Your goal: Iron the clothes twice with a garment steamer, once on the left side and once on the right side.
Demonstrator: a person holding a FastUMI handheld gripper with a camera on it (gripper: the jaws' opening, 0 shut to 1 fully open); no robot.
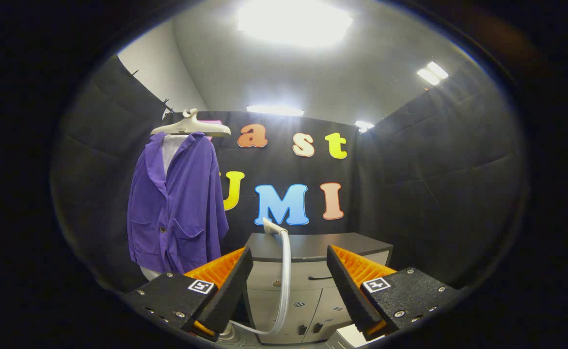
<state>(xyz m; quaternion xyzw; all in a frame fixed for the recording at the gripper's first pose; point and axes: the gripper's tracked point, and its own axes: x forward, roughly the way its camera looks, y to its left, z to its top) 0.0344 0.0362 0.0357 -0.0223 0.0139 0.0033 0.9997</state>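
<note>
A purple jacket [175,213] hangs on a pale hanger [192,127] against the booth wall, up and to the left beyond my fingers. The steamer head [273,227] rests on the dark top of a grey cabinet [308,271], straight ahead past the fingers. Its pale hose [285,281] drops from the head and curves down between the fingers toward the floor. My gripper [289,271] is open, its fingers spread wide, with only the far-off hose seen in the gap. Nothing is held.
The grey cabinet has drawers and doors with dark handles [319,277]. Black padded walls [439,194] close the booth on the left, back and right. Ceiling lights [293,22] glare overhead.
</note>
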